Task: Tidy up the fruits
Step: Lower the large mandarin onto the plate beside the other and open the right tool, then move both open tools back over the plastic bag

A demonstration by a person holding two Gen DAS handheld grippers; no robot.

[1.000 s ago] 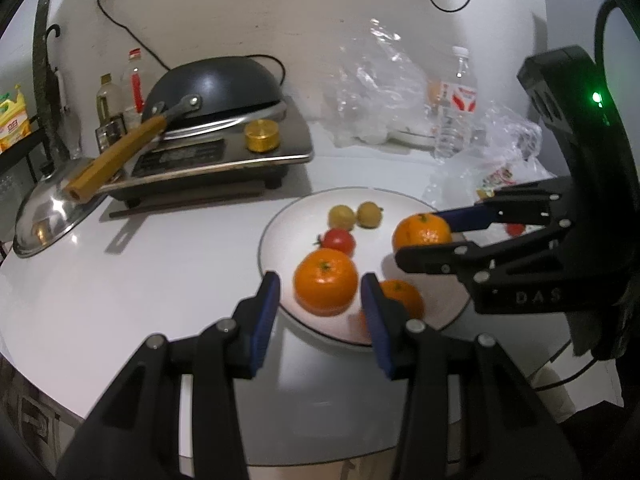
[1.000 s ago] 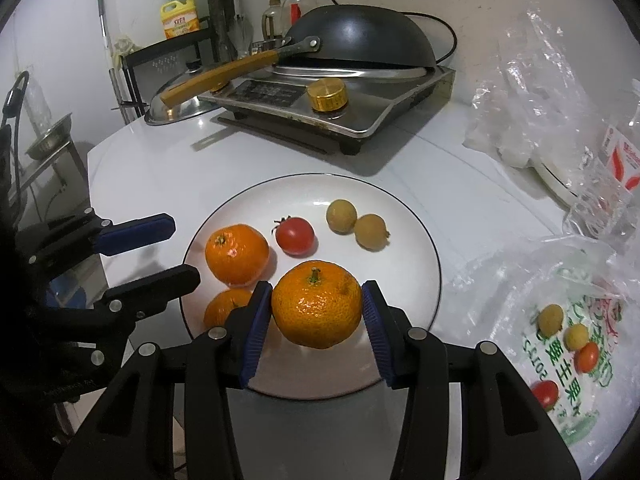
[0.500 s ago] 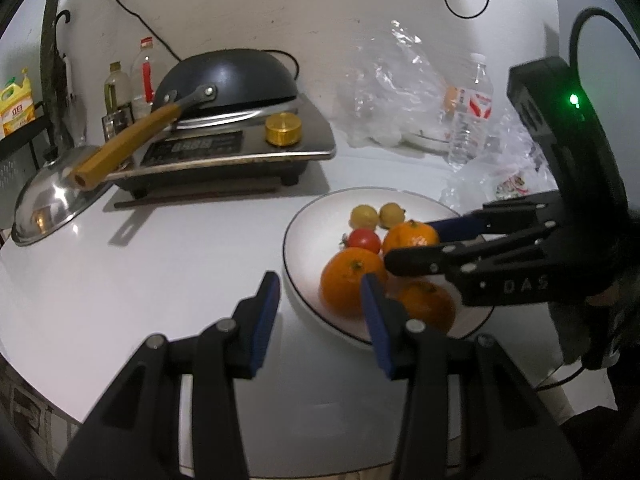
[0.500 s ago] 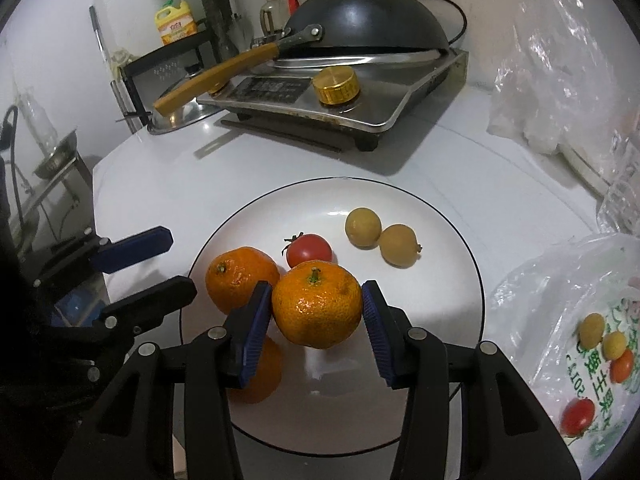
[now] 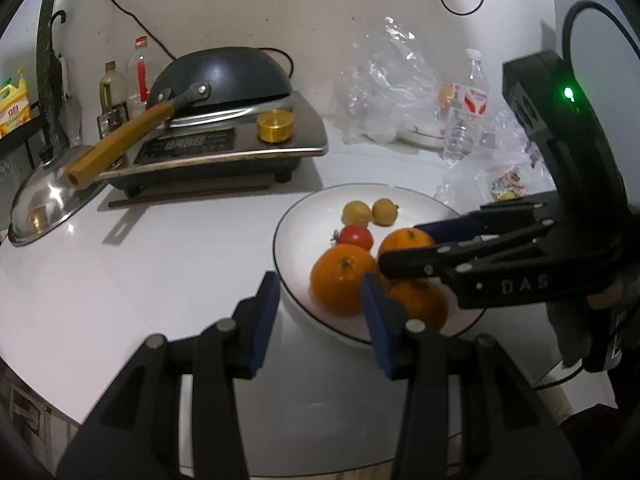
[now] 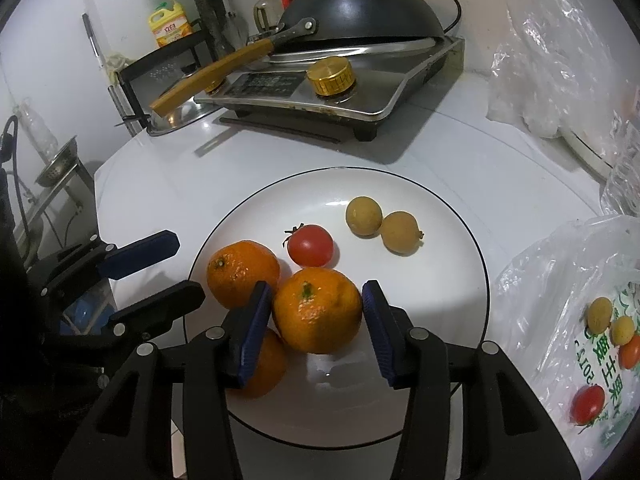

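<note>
Right gripper (image 6: pixel 314 320): jaws are opening around the orange (image 6: pixel 317 310), lower centre.
Orange: is resting on the plate (image 6: pixel 440 216), touching two others.
Left gripper (image 5: pixel 318 322): is hovering wide, empty.
Advice: withdraw straight back, avoiding nudges.

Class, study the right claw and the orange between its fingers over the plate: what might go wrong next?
1. The right claw has gaps beside the orange; freed, it may roll against the tomato.
2. It leans on two oranges; the lower one sits near the plate rim and might be pushed off.
</note>
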